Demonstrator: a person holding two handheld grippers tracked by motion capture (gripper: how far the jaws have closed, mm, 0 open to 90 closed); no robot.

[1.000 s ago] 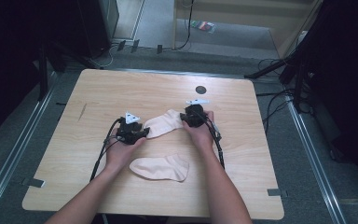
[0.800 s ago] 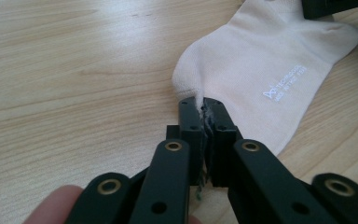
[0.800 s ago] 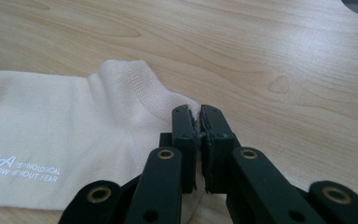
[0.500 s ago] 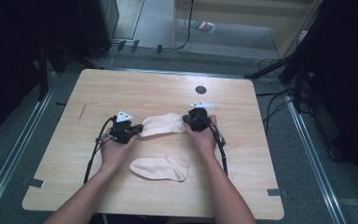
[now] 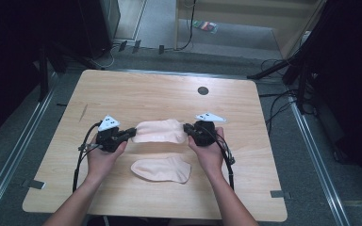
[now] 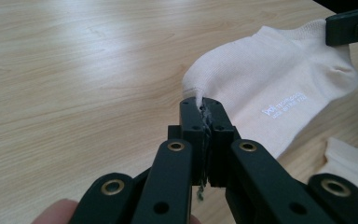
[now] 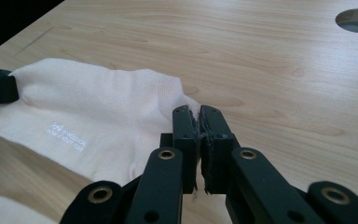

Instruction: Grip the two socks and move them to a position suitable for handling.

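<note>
A pale peach sock [image 5: 159, 131] of fine, matt knitted cloth, with a ribbed cuff and small white printing. A second sock [image 5: 162, 169] of the same soft cloth lies nearer. The worktop [image 5: 146, 94] is light wood-grain, smooth with a faint sheen. The fingers [image 6: 200, 135] are matt black plastic with brass-coloured rivets.

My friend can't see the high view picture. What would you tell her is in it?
Two hands stretch a cream sock between them above a wooden table, the left gripper shut on one end and the right gripper on the other. A second sock lies flat nearer the person.
</note>
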